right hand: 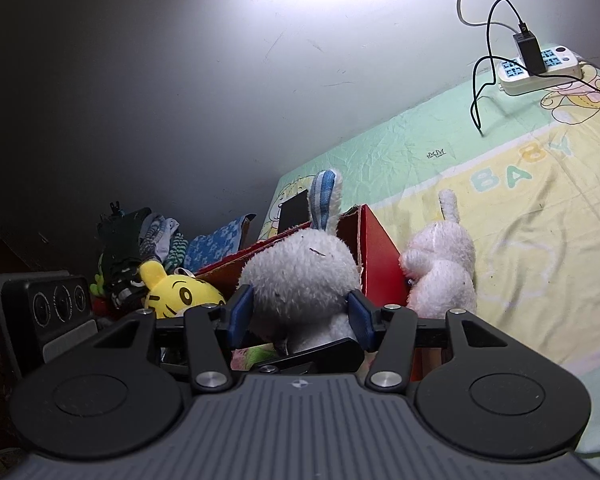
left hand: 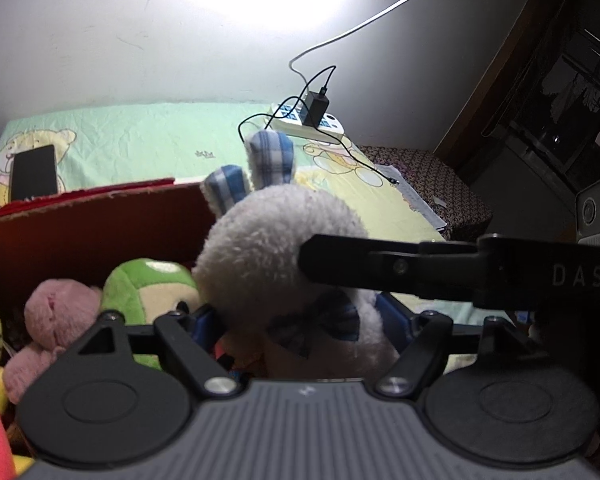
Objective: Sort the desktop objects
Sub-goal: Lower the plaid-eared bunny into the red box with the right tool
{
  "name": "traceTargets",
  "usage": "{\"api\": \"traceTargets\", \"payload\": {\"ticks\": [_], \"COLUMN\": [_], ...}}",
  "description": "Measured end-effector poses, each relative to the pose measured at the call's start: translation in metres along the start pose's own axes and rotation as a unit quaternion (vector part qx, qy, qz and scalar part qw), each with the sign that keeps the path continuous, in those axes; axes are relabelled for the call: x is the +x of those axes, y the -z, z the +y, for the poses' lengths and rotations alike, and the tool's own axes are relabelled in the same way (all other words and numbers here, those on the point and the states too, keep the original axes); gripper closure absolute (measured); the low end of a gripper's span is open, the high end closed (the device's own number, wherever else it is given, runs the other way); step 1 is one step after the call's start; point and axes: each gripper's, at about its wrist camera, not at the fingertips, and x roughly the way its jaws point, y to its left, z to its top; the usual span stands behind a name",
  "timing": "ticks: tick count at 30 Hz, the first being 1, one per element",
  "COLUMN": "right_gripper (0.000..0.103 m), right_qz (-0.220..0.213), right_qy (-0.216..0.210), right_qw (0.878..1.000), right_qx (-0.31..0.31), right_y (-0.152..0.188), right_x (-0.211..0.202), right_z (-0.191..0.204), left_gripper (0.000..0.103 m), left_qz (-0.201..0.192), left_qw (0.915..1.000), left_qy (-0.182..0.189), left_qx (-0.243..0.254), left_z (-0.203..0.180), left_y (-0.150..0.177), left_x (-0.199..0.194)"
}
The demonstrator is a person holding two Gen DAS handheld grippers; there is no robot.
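Nearest, we list two grippers. The right gripper (right hand: 300, 316) has its jaws pinching the white rabbit toy (right hand: 300, 276) by the sides of its head, both blue pads pressed into the fur. The left gripper (left hand: 296, 320) has its jaws on either side of the same rabbit's body; we cannot tell whether its pads press the fur. The rabbit hangs over the open red box (right hand: 376, 256), just inside its near corner.

In the box we count three other soft toys: one yellow tiger (right hand: 180, 292), one green toy (left hand: 148, 284), one pink toy (left hand: 56, 304).

Just beside the box, on the bed sheet (right hand: 520, 208), lies one second white plush toy (right hand: 440, 272), touching the box's outer wall.

Behind the box: one dark phone (left hand: 34, 172) lying on the sheet.

Farthest, at the wall: one white power strip (right hand: 540, 68) carrying one black charger (right hand: 530, 54), with one black cable (right hand: 478, 96) trailing off it.
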Motion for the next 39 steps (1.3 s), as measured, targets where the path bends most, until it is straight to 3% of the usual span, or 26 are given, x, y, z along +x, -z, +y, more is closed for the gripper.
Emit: {"api": "traceTargets", "payload": {"ticks": [7, 14, 19, 23, 31, 39], "right_gripper": [0.054, 0.056, 0.062, 0.065, 0.065, 0.065], "right_qz": [-0.003, -0.007, -0.021, -0.032, -0.004, 0.037], "right_qy": [0.062, 0.085, 0.085, 0.057, 0.024, 0.067], "right_qw": [0.997, 0.993, 0.993, 0.994, 0.995, 0.990], "right_qx": [-0.052, -0.081, -0.083, -0.087, -0.098, -0.118], "right_y": [0.007, 0.006, 0.002, 0.000, -0.001, -0.001], "right_x": [0.014, 0.022, 0.019, 0.016, 0.023, 0.039], "right_z": [0.017, 0.024, 0.026, 0.032, 0.035, 0.029], "left_gripper": [0.024, 0.021, 0.020, 0.020, 0.019, 0.014], "left_qz": [0.007, -0.003, -0.011, -0.010, 0.014, 0.028], "left_qw": [0.9999, 0.9995, 0.9992, 0.9991, 0.9989, 0.9982], "left_qy": [-0.015, -0.021, -0.014, -0.001, 0.002, 0.002], "left_qx": [0.004, 0.023, 0.037, 0.040, 0.045, 0.053], "left_z": [0.012, 0.009, 0.005, 0.000, -0.007, -0.006], "left_y": [0.009, 0.012, 0.017, 0.017, 0.021, 0.019], "left_x": [-0.006, -0.019, -0.032, -0.030, -0.004, 0.018]}}
